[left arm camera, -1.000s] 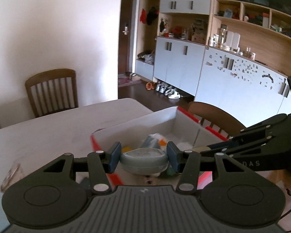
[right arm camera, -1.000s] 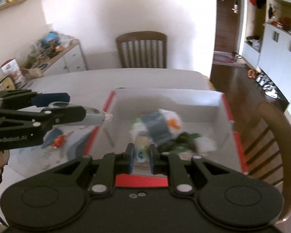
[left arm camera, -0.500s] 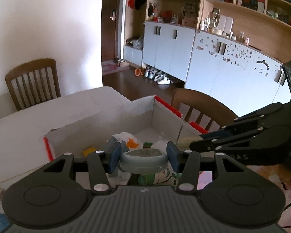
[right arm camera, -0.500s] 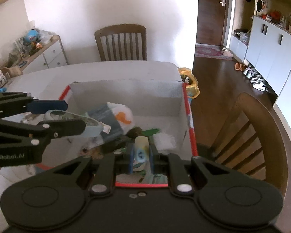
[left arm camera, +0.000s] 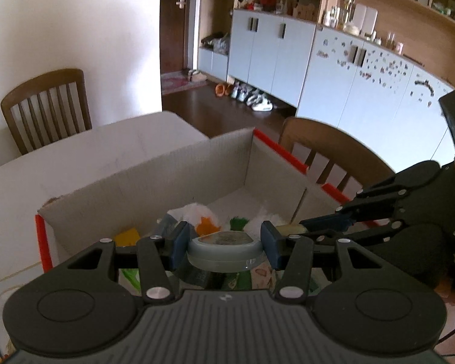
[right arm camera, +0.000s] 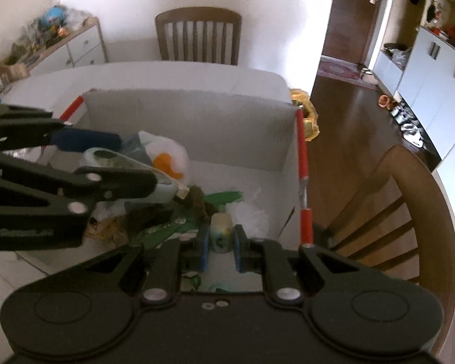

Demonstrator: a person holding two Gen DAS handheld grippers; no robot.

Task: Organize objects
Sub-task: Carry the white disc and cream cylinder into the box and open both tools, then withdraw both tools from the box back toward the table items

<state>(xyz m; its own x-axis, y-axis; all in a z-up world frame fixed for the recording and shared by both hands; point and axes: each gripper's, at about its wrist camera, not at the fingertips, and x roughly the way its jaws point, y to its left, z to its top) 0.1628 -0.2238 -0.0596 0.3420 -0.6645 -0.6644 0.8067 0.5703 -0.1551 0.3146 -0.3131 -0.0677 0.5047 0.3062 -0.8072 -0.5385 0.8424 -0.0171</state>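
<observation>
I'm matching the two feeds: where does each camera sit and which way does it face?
Left wrist: on the left gripper, facing down into the cardboard box; right gripper enters at the right.
Right wrist: on the right gripper, facing the box and table; left gripper at the left.
Shared: box, both grippers.

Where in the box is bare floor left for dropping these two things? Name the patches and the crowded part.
Bare floor shows along the far wall of the cardboard box and in the corner by the red-edged side, beyond the white tuft. The near left is crowded: white plush, green leaves, brown toy.
</observation>
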